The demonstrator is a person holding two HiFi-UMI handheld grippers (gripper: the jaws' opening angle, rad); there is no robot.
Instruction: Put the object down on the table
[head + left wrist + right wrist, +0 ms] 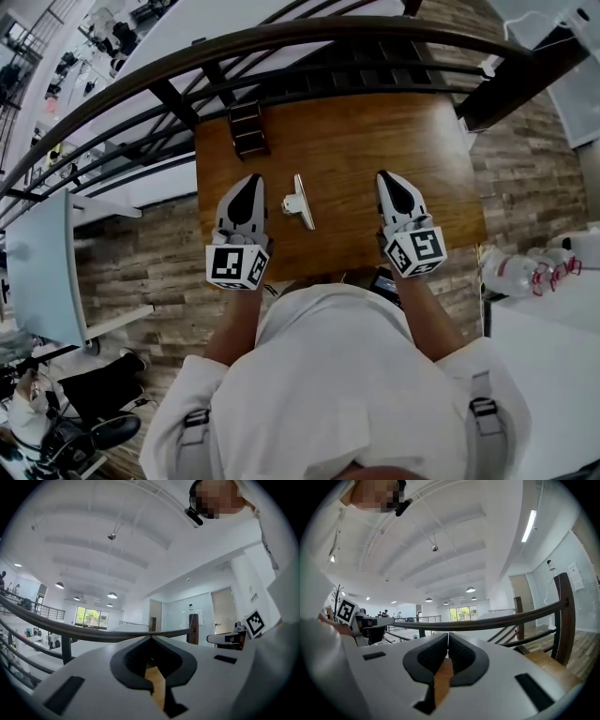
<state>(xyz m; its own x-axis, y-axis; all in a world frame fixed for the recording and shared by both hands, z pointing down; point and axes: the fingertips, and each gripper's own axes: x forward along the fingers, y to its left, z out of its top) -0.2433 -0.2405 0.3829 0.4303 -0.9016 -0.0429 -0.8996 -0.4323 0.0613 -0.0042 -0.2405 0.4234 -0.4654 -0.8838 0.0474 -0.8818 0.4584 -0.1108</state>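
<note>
A small white object [300, 200], a flat plate with a short stem, lies on the brown wooden table [347, 131] between my two grippers. It touches neither one. My left gripper [250, 180] rests on the table just left of it, jaws together with nothing between them [151, 639]. My right gripper [384, 176] rests further to the right, also shut and empty [448, 634]. Both gripper views look out level over the table top toward the railing, and the white object does not show in either.
A dark slatted block [248, 127] sits at the table's far left corner. A curved dark railing [281, 42] runs just beyond the far edge. A white chair [42, 267] stands at the left, and a white surface with bottles [525, 272] at the right.
</note>
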